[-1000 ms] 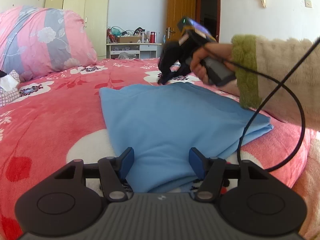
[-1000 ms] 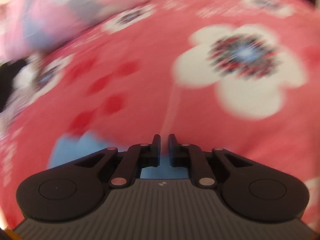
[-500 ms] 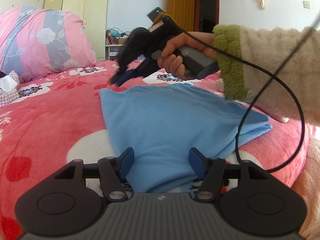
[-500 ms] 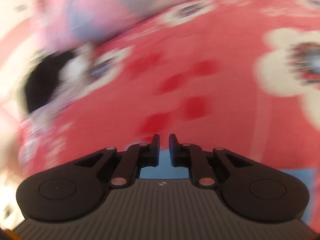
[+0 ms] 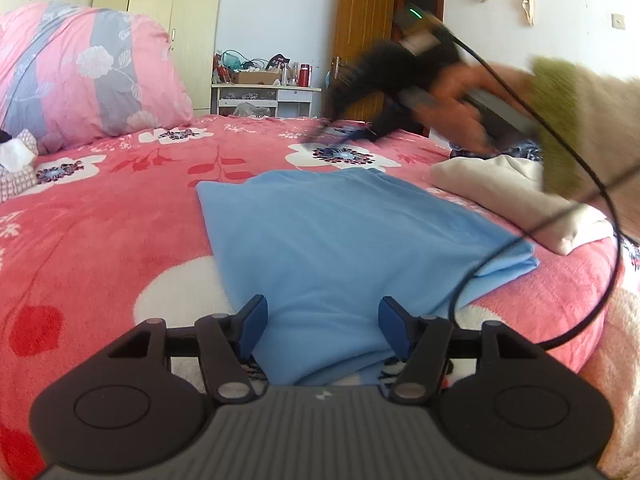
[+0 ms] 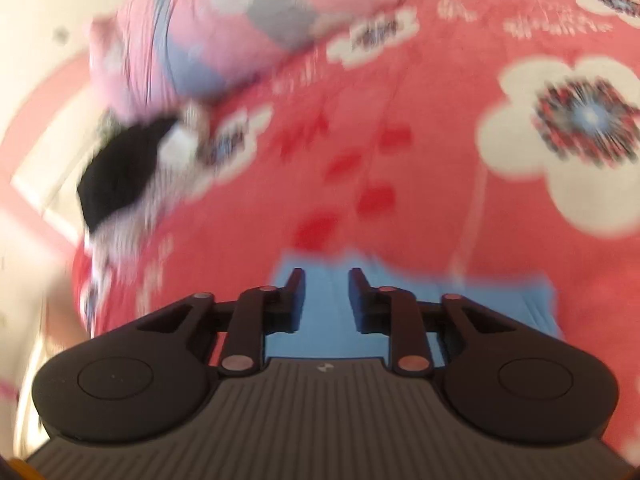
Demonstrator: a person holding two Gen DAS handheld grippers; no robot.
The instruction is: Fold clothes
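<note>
Left wrist view: my left gripper [image 5: 322, 330] stands wide astride the folded blue cloth's [image 5: 340, 240] near edge; my right gripper [image 6: 323, 300], empty, has just been opening narrowly

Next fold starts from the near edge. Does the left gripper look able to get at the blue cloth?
Probably yes. The left gripper hangs open at the blue cloth's near edge, cloth between its pads, nothing in between; only a black cable trails alongside.

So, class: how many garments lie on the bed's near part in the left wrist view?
2. The blue garment lies folded just beyond the open left gripper; the cream garment lies beside its right edge. A sleeve covers part of the bed, so more may be hidden.
</note>
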